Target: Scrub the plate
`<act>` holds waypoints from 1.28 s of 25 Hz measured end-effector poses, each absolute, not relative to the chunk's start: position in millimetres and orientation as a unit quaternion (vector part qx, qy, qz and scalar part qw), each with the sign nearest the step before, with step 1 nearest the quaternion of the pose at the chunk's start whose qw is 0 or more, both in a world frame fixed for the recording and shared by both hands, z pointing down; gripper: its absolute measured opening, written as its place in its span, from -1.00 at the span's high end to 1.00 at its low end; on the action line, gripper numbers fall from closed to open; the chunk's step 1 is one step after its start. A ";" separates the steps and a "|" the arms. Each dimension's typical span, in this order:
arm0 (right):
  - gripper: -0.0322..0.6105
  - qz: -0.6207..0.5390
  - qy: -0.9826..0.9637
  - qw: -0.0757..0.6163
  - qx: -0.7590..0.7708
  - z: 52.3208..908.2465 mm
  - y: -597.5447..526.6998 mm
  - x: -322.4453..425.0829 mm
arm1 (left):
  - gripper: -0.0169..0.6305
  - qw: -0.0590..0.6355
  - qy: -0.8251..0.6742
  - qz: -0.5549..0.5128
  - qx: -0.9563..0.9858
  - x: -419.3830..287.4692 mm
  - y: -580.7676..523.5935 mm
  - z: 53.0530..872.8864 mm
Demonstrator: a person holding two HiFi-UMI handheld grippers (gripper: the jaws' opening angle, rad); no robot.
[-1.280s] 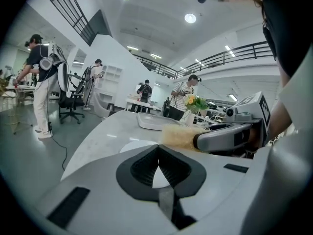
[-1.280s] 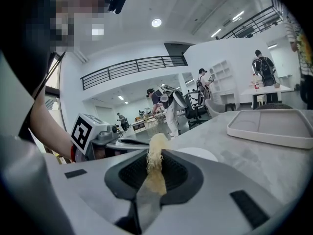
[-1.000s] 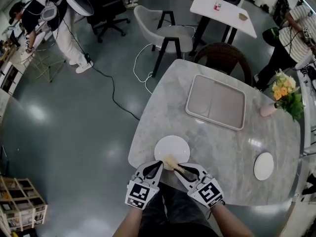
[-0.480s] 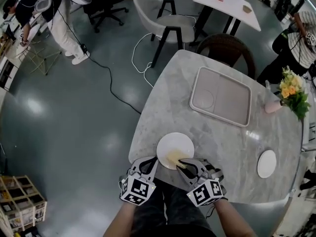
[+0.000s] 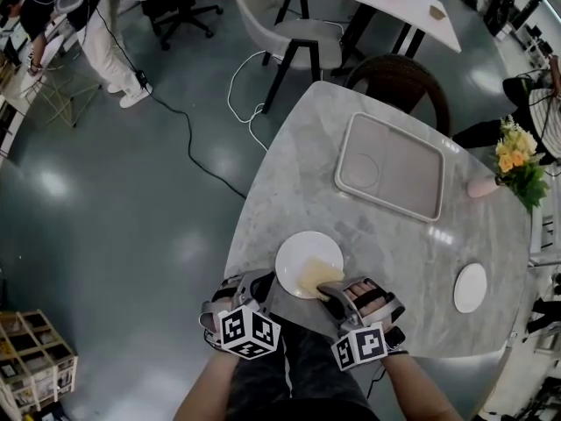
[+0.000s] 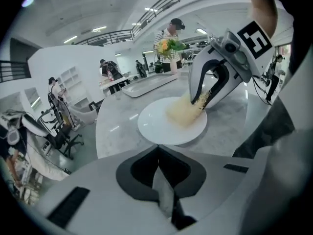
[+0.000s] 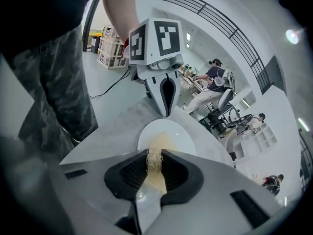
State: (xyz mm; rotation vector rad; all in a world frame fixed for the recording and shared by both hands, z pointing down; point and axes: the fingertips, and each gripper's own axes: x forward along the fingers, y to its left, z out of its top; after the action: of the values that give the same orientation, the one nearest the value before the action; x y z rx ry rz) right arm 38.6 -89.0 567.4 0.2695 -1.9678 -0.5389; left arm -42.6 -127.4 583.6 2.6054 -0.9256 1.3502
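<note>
A round white plate point(image 5: 302, 257) lies on the marble table point(image 5: 386, 244) near its front edge. My right gripper point(image 5: 330, 290) is shut on a yellow fibrous scrubber point(image 5: 317, 275), which rests on the plate's near right part. In the right gripper view the scrubber point(image 7: 155, 164) sticks out between the jaws over the plate point(image 7: 171, 133). My left gripper point(image 5: 263, 281) sits just left of the plate's near rim, jaws shut and empty. From the left gripper view the plate point(image 6: 156, 126) lies ahead of it, untouched, with the scrubber point(image 6: 186, 112) on it.
A grey rectangular tray point(image 5: 390, 178) lies farther back on the table. A small white dish point(image 5: 471, 288) sits at the right, and a vase of flowers point(image 5: 515, 169) stands at the far right edge. Chairs point(image 5: 394, 82) stand behind the table. A cable point(image 5: 197, 152) runs across the floor.
The right gripper has slid the scrubber across the plate's near part. The left gripper has drawn back from the plate's rim toward the near left.
</note>
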 end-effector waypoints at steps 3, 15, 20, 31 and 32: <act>0.68 -0.209 -0.825 0.514 0.106 567.9 -88.1 35.3 | 0.91 0.020 -0.282 0.454 0.845 -39.0 -124.3 586.7; 0.68 -0.282 -0.814 0.504 0.053 568.8 -111.0 4.2 | 0.91 0.019 -0.261 0.453 0.852 -36.9 -121.0 589.3; 0.68 -0.289 -0.801 0.519 0.076 568.1 -135.1 10.3 | 0.91 0.024 -0.263 0.449 0.854 -37.2 -118.4 589.6; 0.68 -0.224 -0.801 0.542 0.123 568.3 -132.8 41.5 | 0.91 0.036 -0.272 0.443 0.853 -43.4 -122.6 587.4; 0.68 -0.219 -0.802 0.543 0.122 568.4 -129.5 43.0 | 0.91 0.036 -0.272 0.443 0.853 -43.1 -123.2 588.1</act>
State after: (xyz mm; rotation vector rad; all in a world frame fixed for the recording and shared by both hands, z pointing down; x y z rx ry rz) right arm 43.0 -129.5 568.4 0.2885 -1.9031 -0.5211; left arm -43.1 -123.2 588.1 2.6208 -0.8351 1.3620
